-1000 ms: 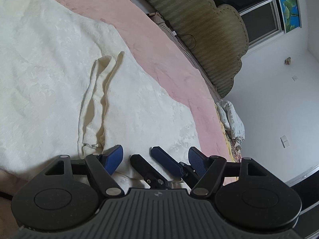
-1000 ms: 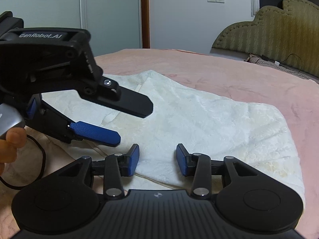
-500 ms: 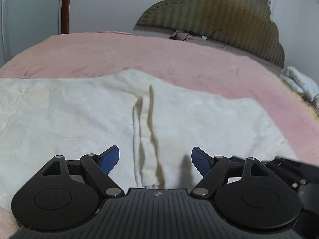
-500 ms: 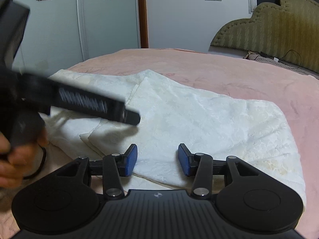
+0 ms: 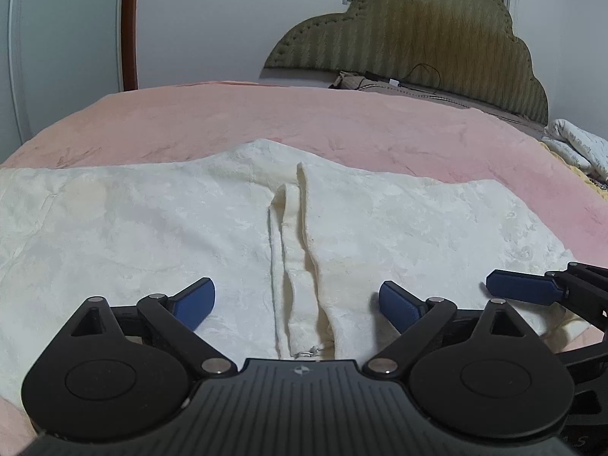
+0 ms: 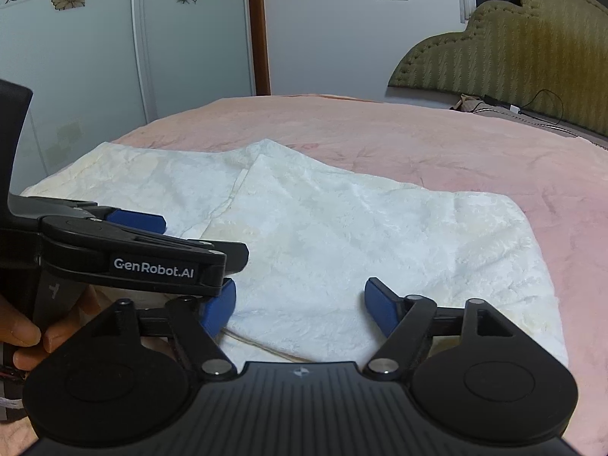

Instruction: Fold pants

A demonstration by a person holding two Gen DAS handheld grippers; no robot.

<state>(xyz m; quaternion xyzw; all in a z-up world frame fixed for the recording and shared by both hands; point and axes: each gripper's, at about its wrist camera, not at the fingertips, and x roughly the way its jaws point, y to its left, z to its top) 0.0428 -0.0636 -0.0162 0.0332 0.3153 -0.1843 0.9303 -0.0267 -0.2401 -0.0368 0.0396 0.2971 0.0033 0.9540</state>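
White pants (image 5: 212, 228) lie spread flat on a pink bed (image 5: 342, 121), waist end nearest the cameras, the two legs running away toward the olive headboard (image 5: 418, 30). In the left wrist view a narrow gap with turned-in edges runs down the middle between the legs, ending at a small drawstring at the waist. In the right wrist view one leg (image 6: 361, 235) lies partly over the other.

The left tool (image 5: 296, 300) hangs just above the waist, centred on the gap; its jaws have just been opening and now stand wide, with cloth beneath them but nothing pinched. The right tool (image 6: 300, 304) hovers over the near edge of the right leg; its jaws have likewise just been opening and hold nothing. A hand (image 6: 22, 334) grips the left tool's handle at the frame's edge.

Handling, as judged: the fabric appears soft, light and limp, with a plush texture that should give the pads ample friction. It will drape and sag from any hold, so a single pinch point would let the rest trail. Suitable holds are the thicker waistband and the hem or outer seam of one leg, taken together by the two tools so that the leg can be carried across onto its partner without bunching. Thin single layers may slip free or drag the layer below.
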